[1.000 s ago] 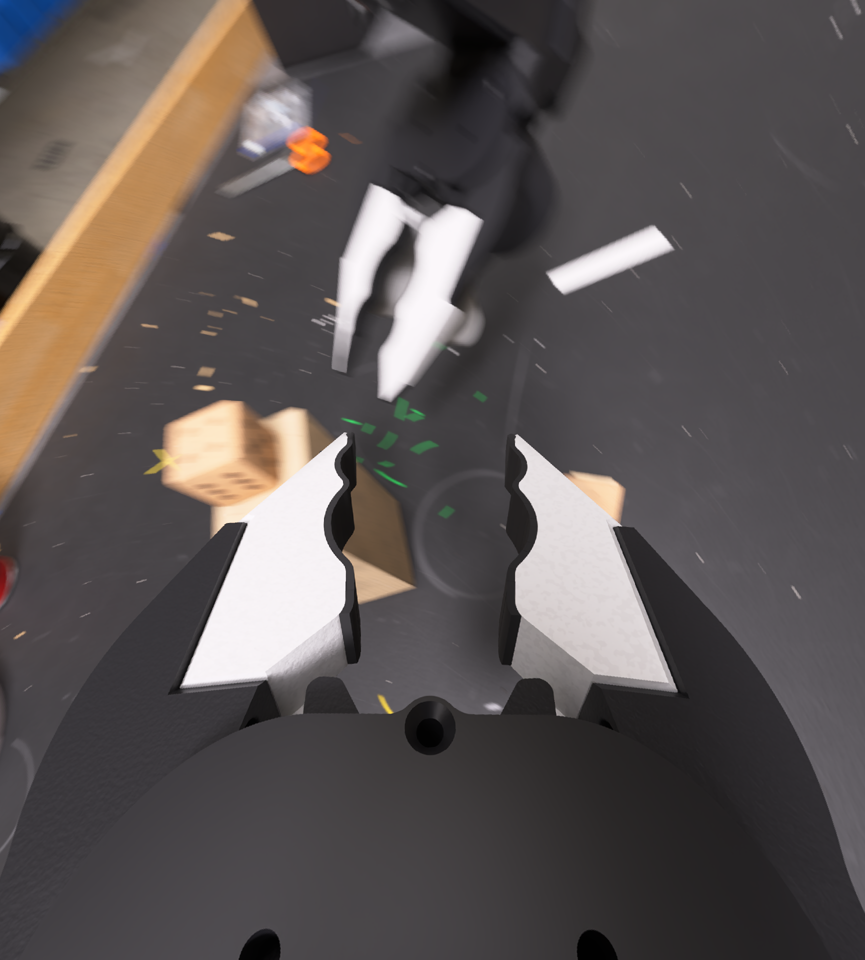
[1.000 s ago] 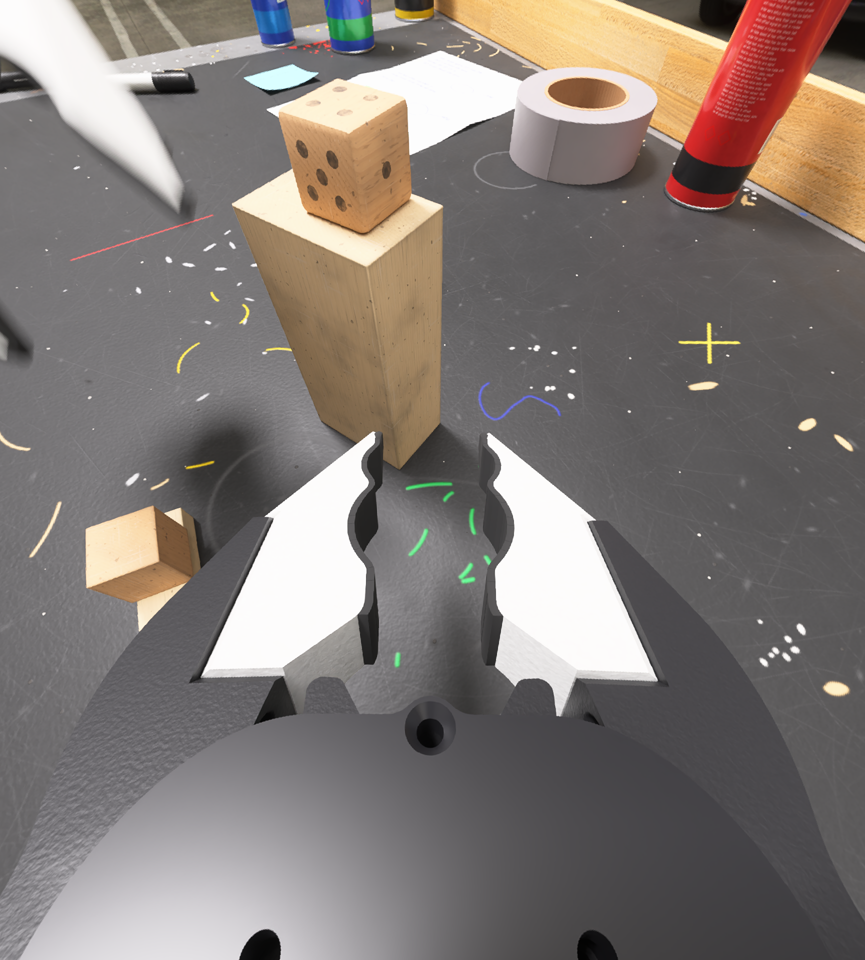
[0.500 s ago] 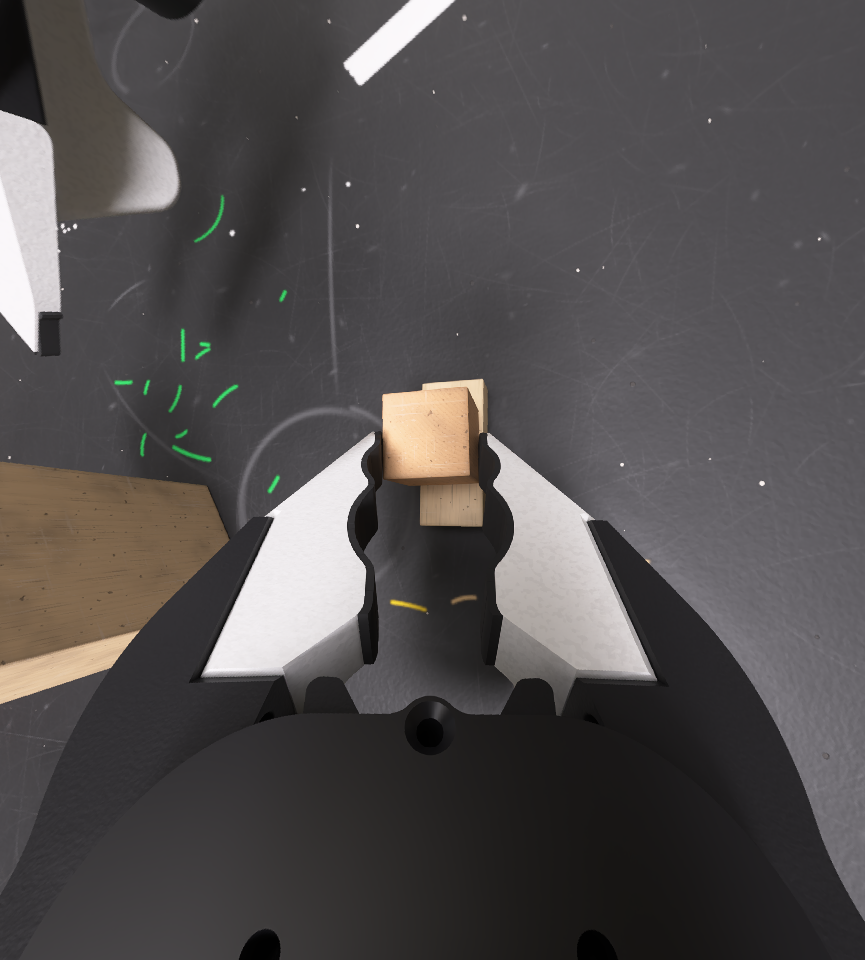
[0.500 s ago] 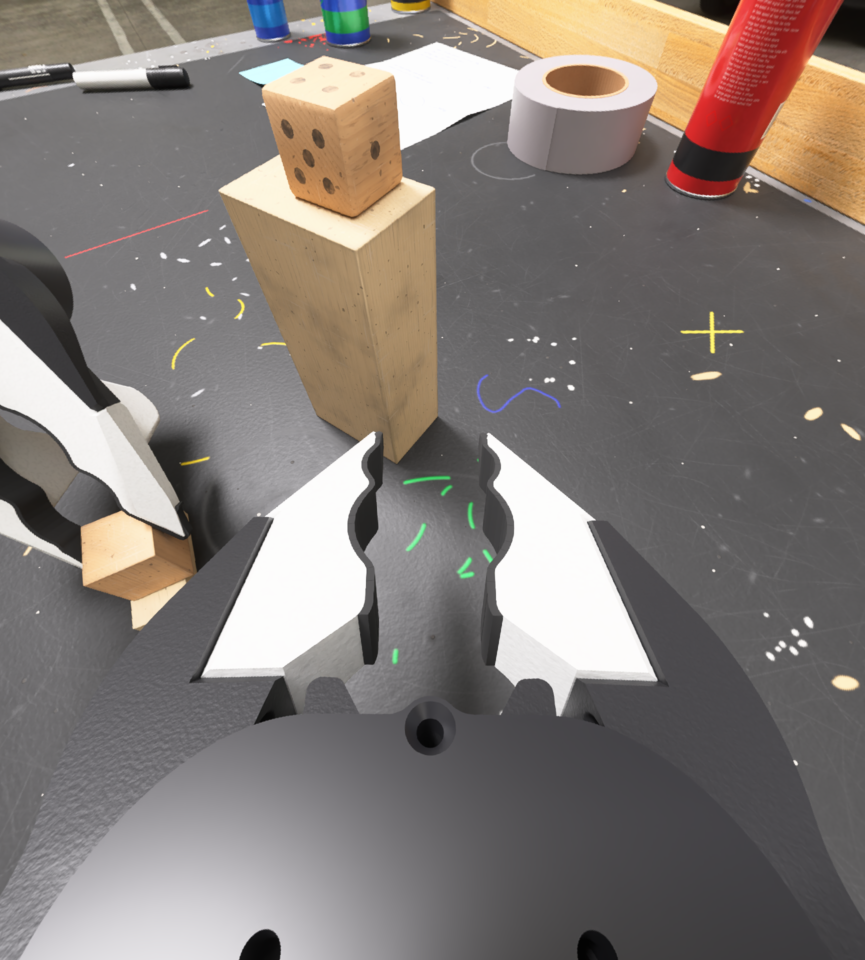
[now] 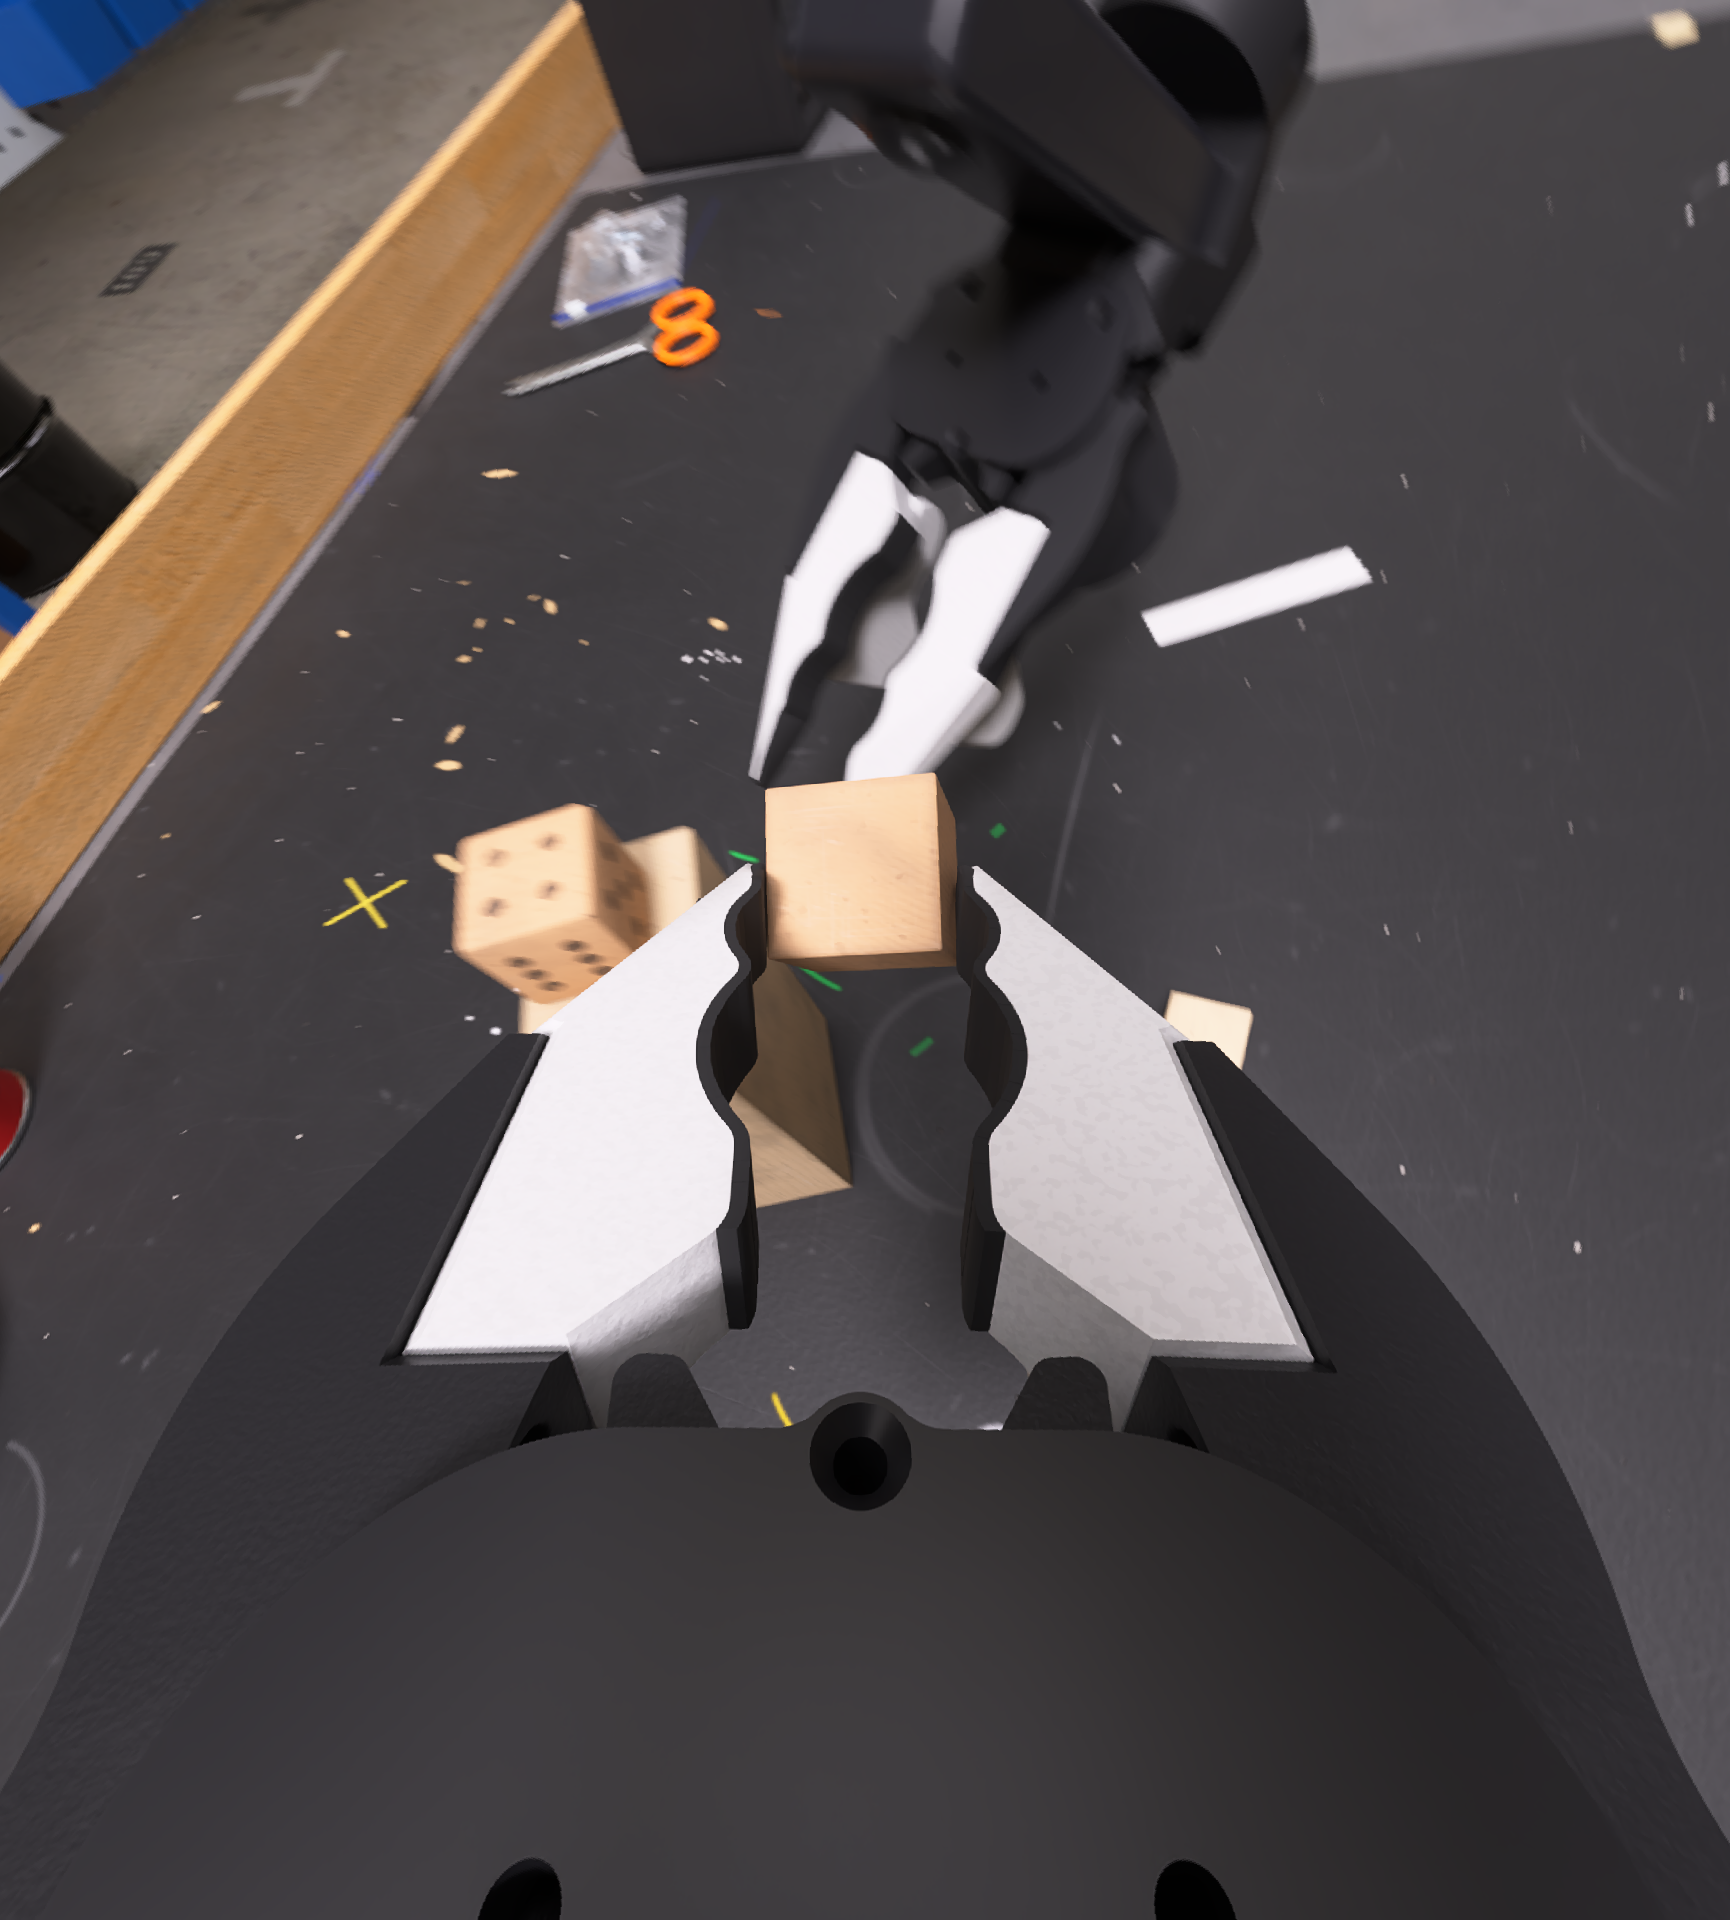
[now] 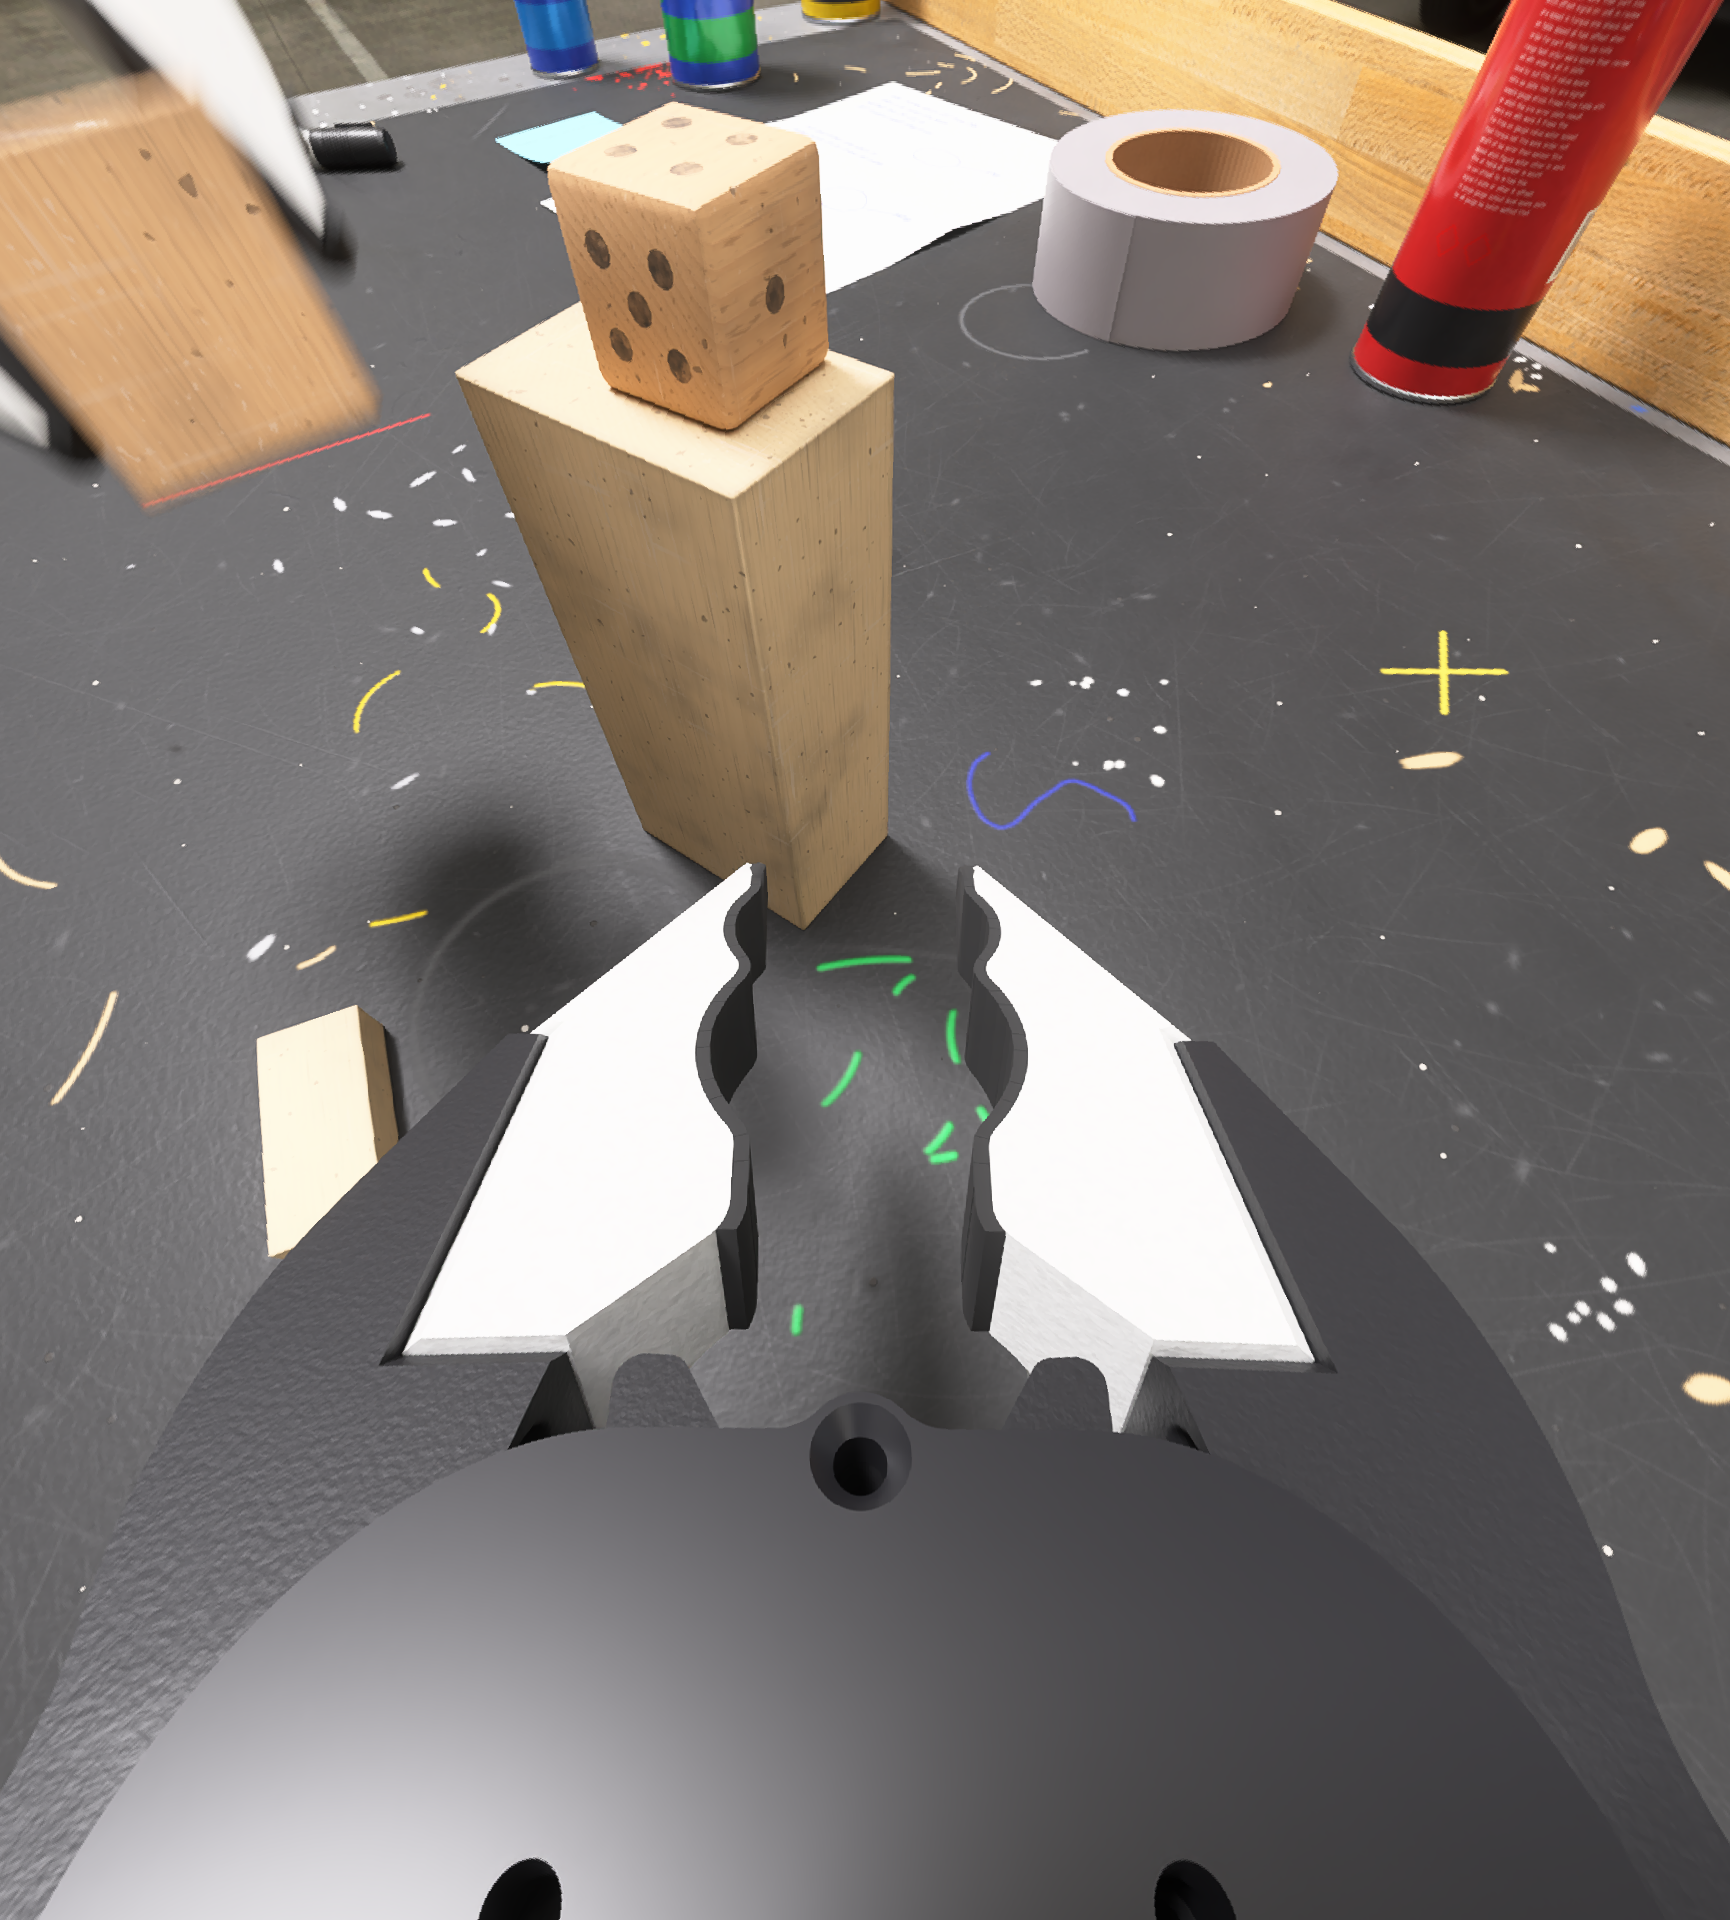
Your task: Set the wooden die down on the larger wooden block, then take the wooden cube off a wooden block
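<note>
My left gripper (image 5: 859,883) is shut on the plain wooden cube (image 5: 856,873) and holds it in the air. In the right wrist view the cube (image 6: 113,281) shows blurred at the upper left, between the left gripper's white fingers (image 6: 237,114). The small flat wooden block (image 6: 321,1112) lies bare on the mat; its corner shows in the left wrist view (image 5: 1209,1023). The wooden die (image 6: 700,265) sits on top of the tall larger block (image 6: 736,623), and both also show in the left wrist view: the die (image 5: 539,899), the block (image 5: 788,1091). My right gripper (image 6: 861,894) is open and empty, just in front of the tall block's base.
A grey tape roll (image 6: 1183,229), a red tube (image 6: 1495,208) and a wooden rail (image 6: 1671,197) stand at the right. A white sheet (image 6: 902,156), coloured cans (image 6: 710,42) and a marker (image 6: 352,145) lie behind. Orange scissors (image 5: 632,343) and a white strip (image 5: 1256,594) lie farther off.
My left gripper closed on the cube and lifted it off the small block, which now lies bare. The right gripper has barely moved.
</note>
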